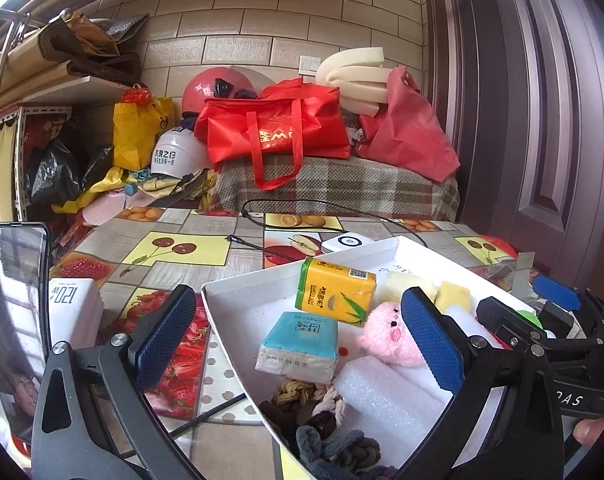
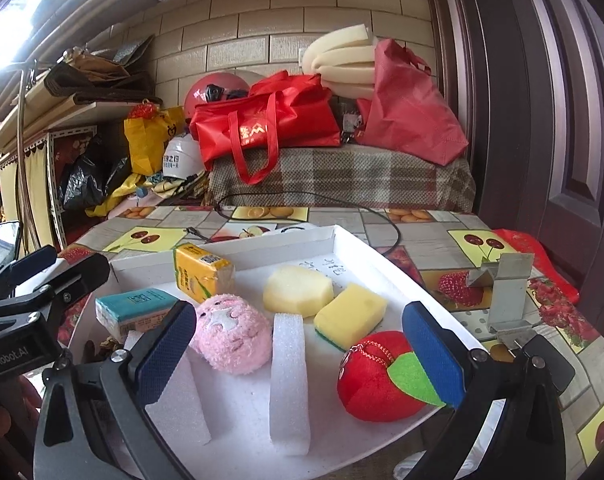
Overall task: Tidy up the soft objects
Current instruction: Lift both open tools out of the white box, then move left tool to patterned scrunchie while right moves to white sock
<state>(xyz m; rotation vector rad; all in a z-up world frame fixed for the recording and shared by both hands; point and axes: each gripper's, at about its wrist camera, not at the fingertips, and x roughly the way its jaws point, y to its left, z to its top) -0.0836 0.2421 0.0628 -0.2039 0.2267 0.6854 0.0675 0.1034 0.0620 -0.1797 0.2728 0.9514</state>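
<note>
A white shallow box [image 1: 237, 300] [image 2: 354, 240] on the table holds soft items: a pink plush [image 1: 386, 336] [image 2: 231, 334], a red plush apple [image 2: 376, 380], two white foam strips [image 2: 287, 380] [image 1: 382, 396], a yellow sponge [image 2: 350, 314], a pale foam piece [image 2: 297, 290], yellow [image 1: 336, 290] [image 2: 201, 272] and blue [image 1: 299, 344] [image 2: 135, 308] tissue packs, and knotted fabric ropes [image 1: 322, 428]. My left gripper [image 1: 297, 336] is open and empty above the box's left part. My right gripper [image 2: 299, 344] is open and empty above the foam strip and apple.
The fruit-print tablecloth [image 1: 169, 248] carries a black cable [image 1: 261, 216], a white charger [image 1: 348, 242], a white pack [image 1: 75, 312] and a phone [image 1: 15, 304] at left. A grey metal bracket [image 2: 506, 296] stands right of the box. Red bags [image 1: 273, 128] and helmets lie behind.
</note>
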